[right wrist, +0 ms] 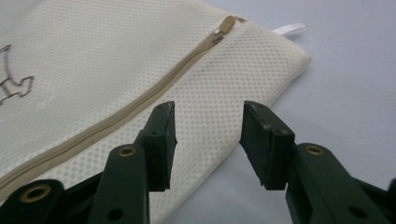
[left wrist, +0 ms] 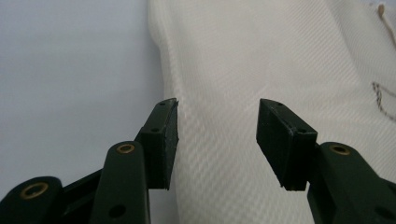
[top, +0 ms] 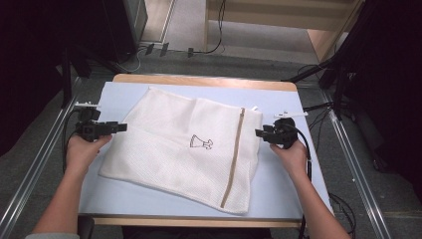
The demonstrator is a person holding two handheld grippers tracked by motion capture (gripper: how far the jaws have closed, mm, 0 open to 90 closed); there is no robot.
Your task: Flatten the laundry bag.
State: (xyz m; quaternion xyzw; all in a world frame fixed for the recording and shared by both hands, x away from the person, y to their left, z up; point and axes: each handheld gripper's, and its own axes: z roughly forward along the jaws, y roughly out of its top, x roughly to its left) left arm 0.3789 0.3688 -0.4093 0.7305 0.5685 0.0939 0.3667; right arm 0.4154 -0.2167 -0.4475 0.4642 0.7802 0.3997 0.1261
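white mesh laundry bag [top: 184,149] lying flat and askew on the blue counter [top: 278,184]. left gripper [top: 122,127], held level from the left, points at the bag's left edge; right gripper [top: 259,133] points at its right edge beside the tan zipper [top: 234,157]. both sets of fingers released, holding nothing, forearms entering from below.

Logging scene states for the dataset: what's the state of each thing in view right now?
White mesh laundry bag: lying flat on the table, askew, not gripped.
Beige zipper: closed along its visible length.
Left claw: open, jaws apart over the bag's edge, nothing pinched.
Right claw: open, at the bag's zipper-side edge, nothing pinched.
Light blue table top: bears the bag.
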